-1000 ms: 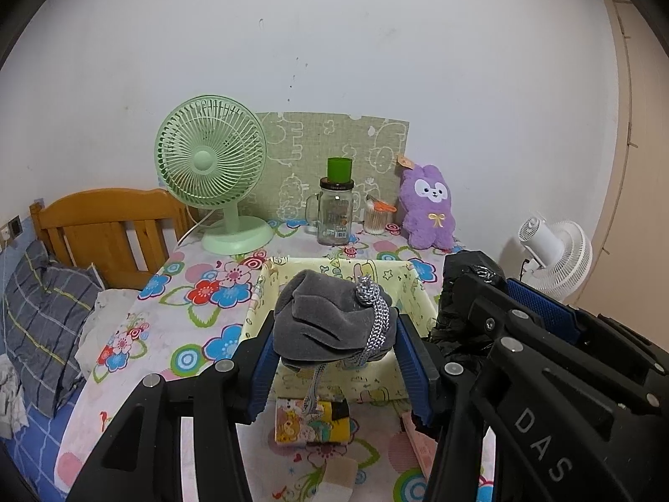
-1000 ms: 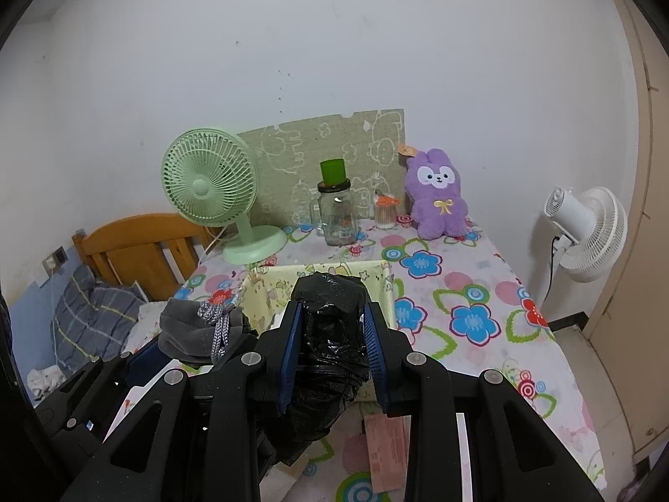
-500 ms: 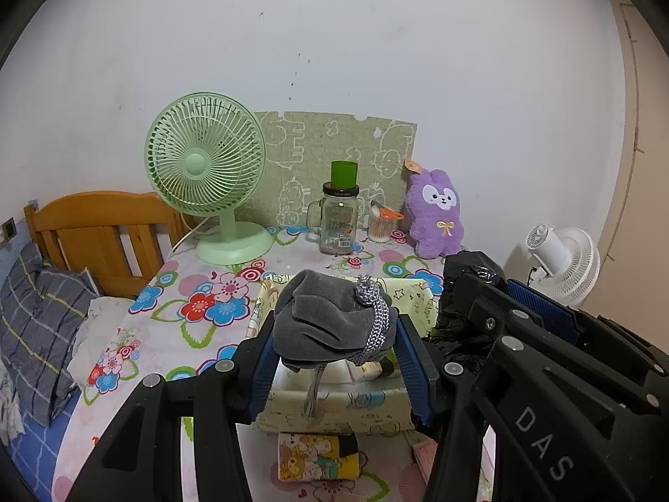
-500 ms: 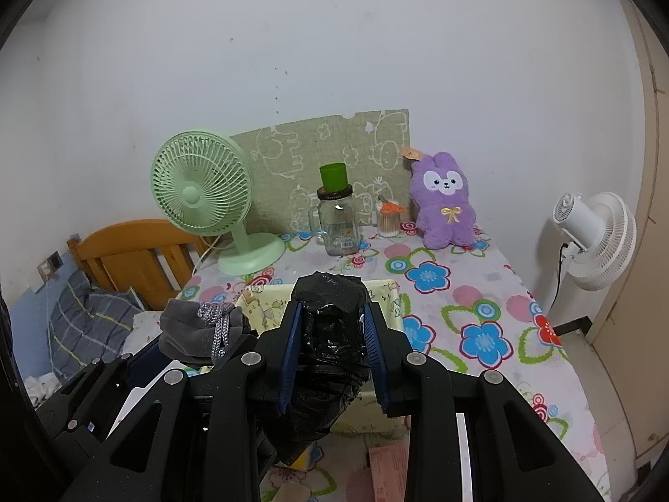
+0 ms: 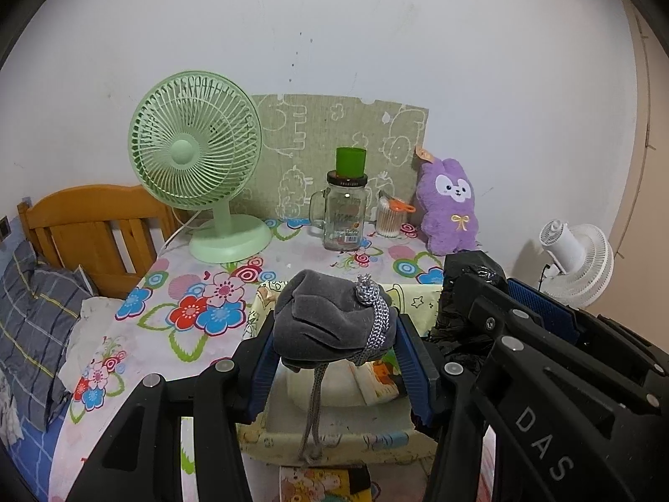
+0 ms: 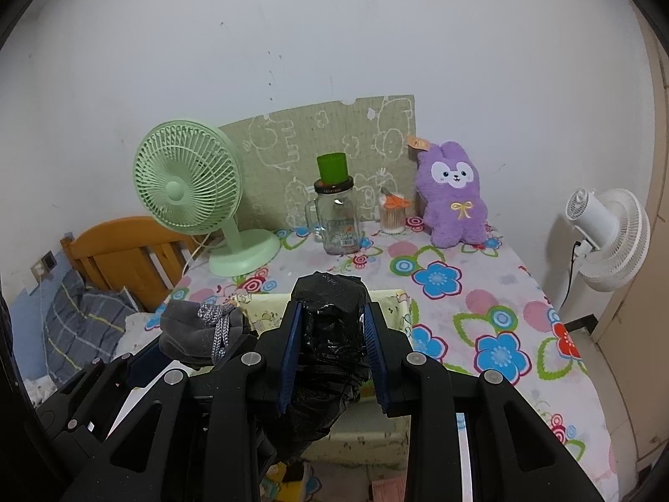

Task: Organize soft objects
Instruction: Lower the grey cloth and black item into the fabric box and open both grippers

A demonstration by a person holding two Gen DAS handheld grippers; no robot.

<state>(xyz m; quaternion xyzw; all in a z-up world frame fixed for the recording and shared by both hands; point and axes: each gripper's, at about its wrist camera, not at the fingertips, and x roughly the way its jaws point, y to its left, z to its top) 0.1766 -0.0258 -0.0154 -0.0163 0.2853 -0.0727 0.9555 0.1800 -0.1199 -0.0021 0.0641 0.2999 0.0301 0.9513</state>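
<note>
My left gripper [image 5: 336, 330] is shut on a grey velvet pouch [image 5: 326, 318] with a grey braided cord, held over the pale yellow fabric bin [image 5: 334, 426]. My right gripper [image 6: 330, 326] is shut on a crumpled black plastic bag [image 6: 328, 334], also over the bin [image 6: 393, 299]. The pouch also shows in the right wrist view [image 6: 196, 330], and the black bag in the left wrist view [image 5: 464, 293]. A white object [image 5: 330, 385] lies inside the bin. A purple plush rabbit [image 5: 449, 205] sits at the back right of the table.
On the floral tablecloth [image 6: 481, 293] stand a green desk fan [image 5: 196, 163], a glass mug jar [image 5: 345, 217] with a green cup on top, and a cotton swab pot [image 5: 389, 221]. A wooden bed headboard [image 5: 92, 230] is left, a white floor fan [image 6: 606, 234] right.
Both grippers have moved forward and lower towards the bin, still holding the pouch and the bag. The bin now lies directly under both of them.
</note>
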